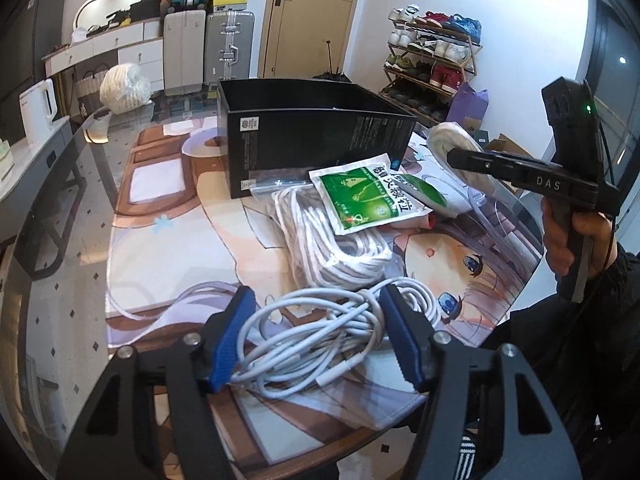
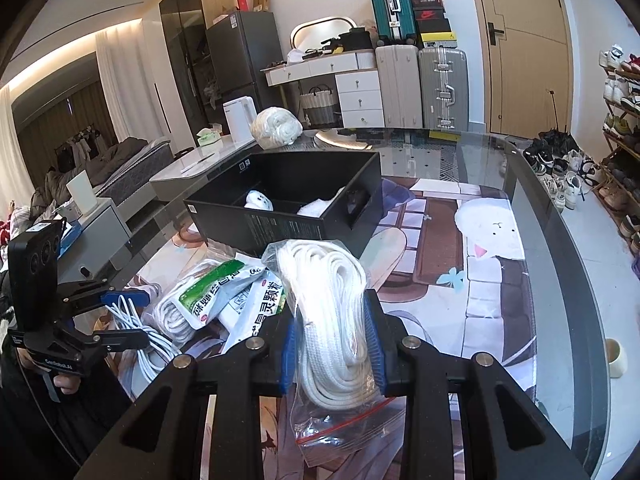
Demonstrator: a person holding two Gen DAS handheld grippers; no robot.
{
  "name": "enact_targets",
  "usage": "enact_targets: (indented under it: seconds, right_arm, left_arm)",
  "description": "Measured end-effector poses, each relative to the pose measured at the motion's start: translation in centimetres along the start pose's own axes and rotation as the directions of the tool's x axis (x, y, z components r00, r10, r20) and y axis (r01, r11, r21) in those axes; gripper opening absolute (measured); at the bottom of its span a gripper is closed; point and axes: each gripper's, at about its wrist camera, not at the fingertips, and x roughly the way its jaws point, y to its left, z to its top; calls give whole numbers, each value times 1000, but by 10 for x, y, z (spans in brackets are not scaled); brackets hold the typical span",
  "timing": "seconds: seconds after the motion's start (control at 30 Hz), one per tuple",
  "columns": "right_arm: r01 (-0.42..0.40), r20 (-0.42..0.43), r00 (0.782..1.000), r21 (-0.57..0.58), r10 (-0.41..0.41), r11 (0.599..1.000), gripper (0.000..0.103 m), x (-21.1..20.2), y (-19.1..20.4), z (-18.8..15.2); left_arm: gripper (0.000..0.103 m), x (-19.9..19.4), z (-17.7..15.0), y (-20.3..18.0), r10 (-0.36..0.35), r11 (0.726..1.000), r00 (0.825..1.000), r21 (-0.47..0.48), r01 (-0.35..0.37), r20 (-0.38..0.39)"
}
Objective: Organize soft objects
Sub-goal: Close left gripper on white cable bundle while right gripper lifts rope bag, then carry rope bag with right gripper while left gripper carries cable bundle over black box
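Your right gripper (image 2: 332,340) has its blue fingers (image 2: 374,344) closed on a clear zip bag of white rope (image 2: 328,312), and the bag is lifted above the table (image 2: 560,280), with its sealed end hanging down toward the camera. Your left gripper (image 1: 316,336) is low over the printed mat (image 1: 168,248); its fingers (image 1: 234,336) stand apart, one on each side of a loose white cable (image 1: 320,336), and they do not press it. Just behind this cable lies a second bag of white rope (image 1: 320,240), and a green sachet (image 1: 360,200) rests on top of it. The black box (image 2: 288,204) stands open on the mat behind these things, and inside it you see two white soft objects (image 2: 259,200). A big white bundle (image 2: 276,126) sits at the far edge of the table.
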Motion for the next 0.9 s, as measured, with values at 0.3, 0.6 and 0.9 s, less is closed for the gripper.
enact_targets:
  seconds: [0.3,0.6,0.9]
  right_arm:
    - [-11,43,999,8,10,1000,30,-12,1,1]
    - [-20,76,997,-2,20,1000,30,-21,7,4]
    - [-17,104,994,-34,21,999,30,-31,22,14]
  left_arm:
    - [62,-11,-1,1,-26,999,999,-23,27,29]
    - [62,-26,6,1,-37,999,995,-30,40,93]
    - [62,-40,23,9,-13,997,985,-78,27,171]
